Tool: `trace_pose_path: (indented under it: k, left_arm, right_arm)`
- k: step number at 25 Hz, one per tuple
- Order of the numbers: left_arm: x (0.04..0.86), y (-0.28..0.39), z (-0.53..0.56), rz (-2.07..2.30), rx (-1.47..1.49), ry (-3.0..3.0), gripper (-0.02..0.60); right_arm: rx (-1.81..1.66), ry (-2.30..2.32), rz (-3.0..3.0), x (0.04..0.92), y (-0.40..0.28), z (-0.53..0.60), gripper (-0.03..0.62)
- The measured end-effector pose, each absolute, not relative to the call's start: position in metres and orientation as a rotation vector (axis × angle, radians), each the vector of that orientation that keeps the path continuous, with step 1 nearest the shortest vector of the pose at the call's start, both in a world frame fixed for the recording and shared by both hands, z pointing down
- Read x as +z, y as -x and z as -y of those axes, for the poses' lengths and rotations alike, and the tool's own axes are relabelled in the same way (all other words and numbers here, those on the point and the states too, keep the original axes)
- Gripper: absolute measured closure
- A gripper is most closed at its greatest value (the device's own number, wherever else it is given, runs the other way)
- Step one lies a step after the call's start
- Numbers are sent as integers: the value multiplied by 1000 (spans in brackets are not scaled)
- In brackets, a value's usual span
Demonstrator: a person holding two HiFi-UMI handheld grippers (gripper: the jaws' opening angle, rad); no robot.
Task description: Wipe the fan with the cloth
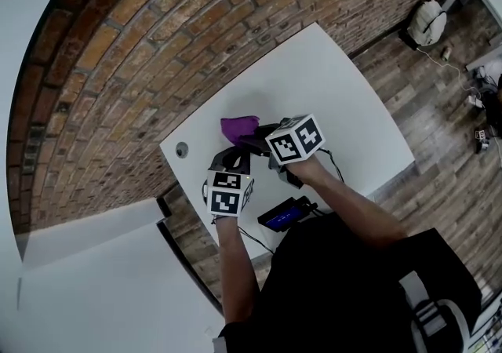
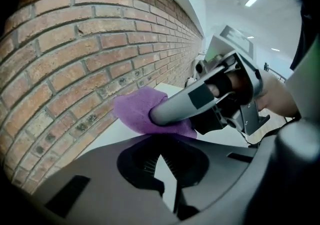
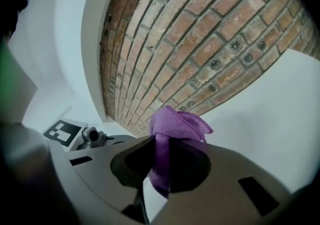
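A purple cloth [image 1: 238,127] lies bunched near the back left of the white table [image 1: 337,100], close to the brick wall. My right gripper [image 1: 251,140] is shut on the cloth [image 3: 177,124], and a fold of it hangs down between the jaws [image 3: 162,156]. My left gripper [image 1: 232,159] sits just in front of the cloth, with its jaws shut and nothing between them [image 2: 161,144]. In the left gripper view the right gripper's grey finger [image 2: 175,108] presses into the cloth [image 2: 132,111] just past my left tips. I cannot make out a fan in any view.
A black device with a blue screen [image 1: 284,214] and a cable lies at the table's near edge. A round hole [image 1: 182,149] is in the table's left corner. The brick wall [image 1: 157,45] runs behind. A white bag [image 1: 427,22] sits on the floor.
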State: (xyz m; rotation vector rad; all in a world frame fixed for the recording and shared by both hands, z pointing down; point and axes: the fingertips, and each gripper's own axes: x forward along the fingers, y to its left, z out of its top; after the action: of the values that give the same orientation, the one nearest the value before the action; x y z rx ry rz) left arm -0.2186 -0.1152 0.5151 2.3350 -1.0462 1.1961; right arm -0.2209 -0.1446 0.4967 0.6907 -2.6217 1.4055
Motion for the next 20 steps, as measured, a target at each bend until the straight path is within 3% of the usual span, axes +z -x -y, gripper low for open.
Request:
trace_pose_path:
  k: [6, 10, 16, 20]
  left_arm:
    - [514, 221, 119, 1056, 1209, -2338, 581]
    - [513, 220, 116, 1057, 1208, -2335, 581]
    - [512, 218, 117, 1060, 1207, -2337, 581]
    - [513, 218, 115, 1068, 1207, -2329, 581]
  right_arm:
    - [1860, -768, 2585, 531, 189, 160, 533]
    - [1979, -816, 2371, 589, 170, 145, 533]
    - [2198, -701, 2573, 522, 162, 154, 533]
    - [2163, -570, 2622, 507, 183, 146, 533]
